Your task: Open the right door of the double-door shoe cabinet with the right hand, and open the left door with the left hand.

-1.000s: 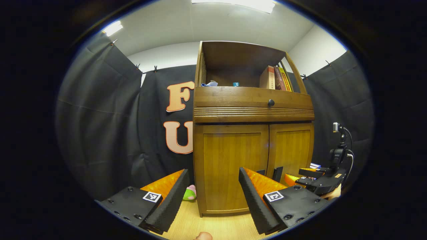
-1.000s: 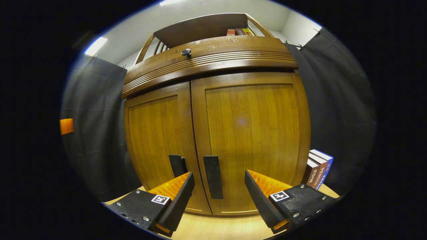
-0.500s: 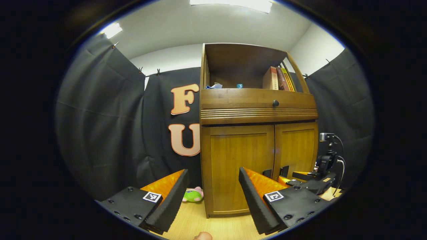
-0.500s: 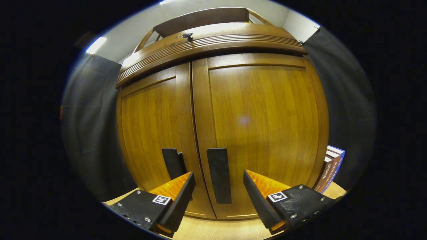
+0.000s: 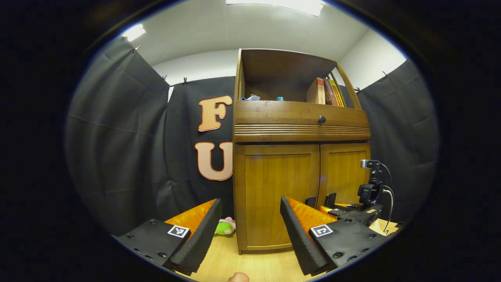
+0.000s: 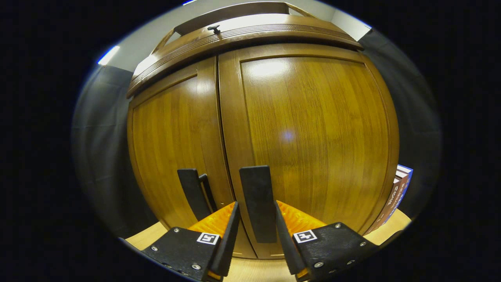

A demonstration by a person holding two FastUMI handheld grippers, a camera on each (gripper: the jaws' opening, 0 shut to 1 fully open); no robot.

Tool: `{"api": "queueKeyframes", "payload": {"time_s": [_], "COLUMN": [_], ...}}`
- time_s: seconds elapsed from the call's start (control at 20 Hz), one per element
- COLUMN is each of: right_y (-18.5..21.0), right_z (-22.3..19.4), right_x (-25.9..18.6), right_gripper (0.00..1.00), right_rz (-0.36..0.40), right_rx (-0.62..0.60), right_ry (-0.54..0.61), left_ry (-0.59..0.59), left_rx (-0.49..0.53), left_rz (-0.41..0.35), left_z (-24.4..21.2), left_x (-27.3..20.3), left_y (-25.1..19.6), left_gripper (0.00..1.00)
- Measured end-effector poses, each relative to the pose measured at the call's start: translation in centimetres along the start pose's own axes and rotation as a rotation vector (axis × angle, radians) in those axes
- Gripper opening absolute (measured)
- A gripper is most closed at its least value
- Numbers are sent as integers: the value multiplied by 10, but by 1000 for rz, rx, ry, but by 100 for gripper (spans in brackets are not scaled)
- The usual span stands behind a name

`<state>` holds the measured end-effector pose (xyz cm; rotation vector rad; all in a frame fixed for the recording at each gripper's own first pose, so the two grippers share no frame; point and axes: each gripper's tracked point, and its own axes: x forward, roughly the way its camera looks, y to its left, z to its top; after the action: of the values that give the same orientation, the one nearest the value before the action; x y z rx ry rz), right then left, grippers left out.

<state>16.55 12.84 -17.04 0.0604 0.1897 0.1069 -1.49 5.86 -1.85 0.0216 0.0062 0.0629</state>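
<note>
Right gripper view: right gripper [image 6: 256,229] fingers seemingly pinch right door handle [image 6: 257,201]; left gripper [image 5: 248,231] wide open.

We hold our left gripper [image 5: 248,231] level and low with its jaws spread wide and nothing between them. Our right gripper [image 6: 256,239] sits farther forward, its jaws drawn in close on either side of a dark upright bar; whether both pads press it we cannot tell

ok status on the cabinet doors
Right gripper flanks the right door handle, contact unclear. Left gripper open, short of the cabinet. Both doors shut. Nothing blocking.
</note>
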Motion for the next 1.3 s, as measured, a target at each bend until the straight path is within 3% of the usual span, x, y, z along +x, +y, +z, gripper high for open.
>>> {"api": "queueKeyframes", "payload": {"time_s": [0.05, 0.15, 0.4, 0.45, 0.5, 1.3], "right_y": [-4, -2, -3, -3, -1, -11], "right_z": [1, 0, 0, 0, 0, 0], "right_x": [0, 0, -6, -8, -12, -67], "right_gripper": [51, 38, 33, 22, 32, 30], "right_rz": [-12, -7, -4, 4, 13, 77], "right_rx": [-6, 0, -19, -17, -14, -15], "right_ry": [-5, -3, -5, -2, 0, -4], "left_ry": [3, 6, 13, 12, 12, 18], "left_rx": [-2, -6, -11, -14, -15, -7], "left_rz": [-2, -2, 0, -1, -1, -25], "left_z": [-1, -3, -6, -6, -6, -6], "left_x": [0, 0, -2, -1, -1, -11], "left_y": [0, 1, 2, 1, 1, -5], "left_gripper": [97, 97, 95, 95, 95, 96]}}
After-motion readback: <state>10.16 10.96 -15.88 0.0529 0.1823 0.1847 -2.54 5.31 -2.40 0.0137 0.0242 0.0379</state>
